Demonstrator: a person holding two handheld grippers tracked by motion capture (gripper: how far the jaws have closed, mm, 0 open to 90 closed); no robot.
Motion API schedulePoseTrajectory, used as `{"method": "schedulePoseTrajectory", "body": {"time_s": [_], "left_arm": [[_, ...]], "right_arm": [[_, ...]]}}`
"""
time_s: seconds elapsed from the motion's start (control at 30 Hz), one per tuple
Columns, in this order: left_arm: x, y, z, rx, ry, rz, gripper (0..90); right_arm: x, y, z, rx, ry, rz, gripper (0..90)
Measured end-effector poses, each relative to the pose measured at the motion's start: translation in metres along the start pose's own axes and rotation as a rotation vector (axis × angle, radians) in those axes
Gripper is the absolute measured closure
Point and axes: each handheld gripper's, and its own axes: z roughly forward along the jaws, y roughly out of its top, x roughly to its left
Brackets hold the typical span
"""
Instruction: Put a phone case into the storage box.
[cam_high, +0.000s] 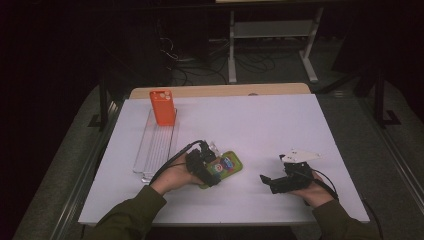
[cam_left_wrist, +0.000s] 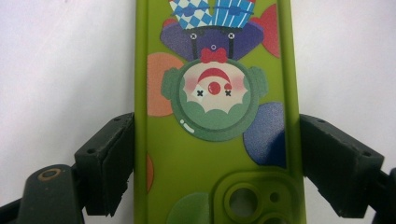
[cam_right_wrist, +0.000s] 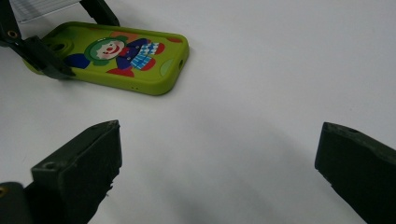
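On the white table (cam_high: 280, 125), which takes most of the high view, there is much free surface around my work: the middle and the far right part are bare, and the near edge is close under my two hands. At the far left stands an orange phone case (cam_high: 162, 107) upright on a clear ribbed rack (cam_high: 156, 146), well apart from my tools.

The green phone case (cam_left_wrist: 210, 154) with the clown picture lies flat, back side up, near the front of the table, left of the middle. My left tool (cam_high: 206, 164) is closed on it: both pads press its two long sides, near the camera-hole end. I judge this case as light, a little soft and bendable, with a smooth skin that may slip, so a hold across the width near the thicker camera part seems good, without hard squeezing.

My right tool (cam_right_wrist: 219, 163) is open with nothing between the jaws, and it rests low over bare table, apart from the case, to its right.

For lifting, I think the free way is up and toward the rack.
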Motion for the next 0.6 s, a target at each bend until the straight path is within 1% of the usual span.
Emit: {"method": "schedulePoseTrajectory", "body": {"time_s": [0.17,0.2,0.23,0.3,0.33,0.37,0.47,0.6], "left_arm": [[0.0,0.003,-0.007,-0.019,-0.011,0.0,15.9],[0.001,0.003,-0.009,-0.021,-0.009,0.007,15.9],[0.001,0.004,-0.01,-0.026,-0.015,0.002,15.9],[0.002,0.006,-0.015,-0.026,-0.02,0.015,15.9],[0.001,0.007,-0.016,-0.034,-0.021,0.007,15.9],[0.001,0.008,-0.018,-0.034,-0.025,0.006,15.9],[0.002,0.013,-0.026,-0.046,-0.028,0.008,15.9],[0.005,0.02,-0.038,-0.064,-0.023,0.009,15.9]], "right_arm": [[0.0,0.0,-0.001,-0.002,-0.002,0.005,0.0],[0.0,0.0,-0.001,-0.002,-0.002,0.005,0.0],[0.0,0.0,-0.001,-0.003,-0.002,0.004,0.0],[-0.001,0.001,-0.002,-0.004,-0.003,0.002,0.0],[0.0,0.001,-0.002,-0.005,-0.002,0.006,0.0],[-0.001,0.001,-0.002,-0.01,-0.004,0.001,0.0],[-0.001,0.001,-0.003,-0.007,-0.001,0.004,0.0],[0.0,0.002,-0.003,0.005,0.004,-0.002,0.0]]}}
